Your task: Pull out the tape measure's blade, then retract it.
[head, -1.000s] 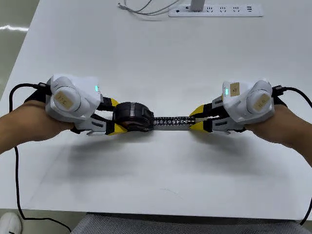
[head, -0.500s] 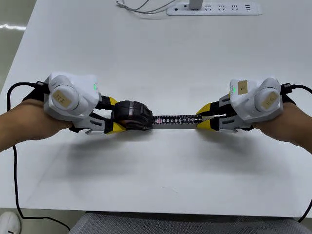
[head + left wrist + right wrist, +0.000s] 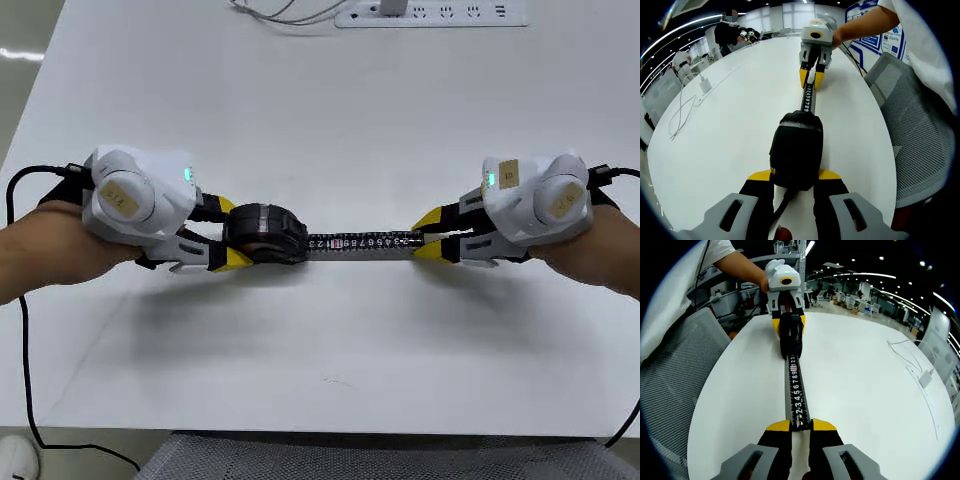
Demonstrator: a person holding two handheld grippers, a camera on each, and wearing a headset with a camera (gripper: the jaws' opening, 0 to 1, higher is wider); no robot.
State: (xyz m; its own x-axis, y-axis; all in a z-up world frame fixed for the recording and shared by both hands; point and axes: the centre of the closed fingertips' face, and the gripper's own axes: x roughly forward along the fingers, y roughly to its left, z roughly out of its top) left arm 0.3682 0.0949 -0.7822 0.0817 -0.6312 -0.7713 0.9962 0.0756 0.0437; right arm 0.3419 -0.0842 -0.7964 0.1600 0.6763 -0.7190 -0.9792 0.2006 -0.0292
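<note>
White tabletop (image 3: 330, 130) runs through an open office hall. A white power strip (image 3: 430, 12) and loose cables (image 3: 275, 10) lie at its far edge. Toward the near edge, on the person's left, is the black tape measure (image 3: 265, 233). It sits low over the tabletop, and I cannot tell whether its case touches the surface.

The left tongs (image 3: 232, 235) are clamped on the case, one yellow-tipped jaw on each side. The left gripper view shows the case wedged between both tips. The blade (image 3: 362, 242) is drawn out of the case toward the right. It runs straight and level just above the tabletop, with its printed numbers facing up.

The right tongs (image 3: 428, 234) are closed on the blade's free end. In the right gripper view the two yellow tips meet over that end, just beside the lowest numbers. The two tongs face each other along one line, well apart, with the blade spanning the gap between them.

The left hand (image 3: 50, 250) and the right hand (image 3: 600, 250) each hold one pair of tongs. A black cord (image 3: 20, 330) trails from the left tongs over the tabletop's edge. A grey mesh chair (image 3: 910, 135) stands just beside the near edge of the tabletop.
</note>
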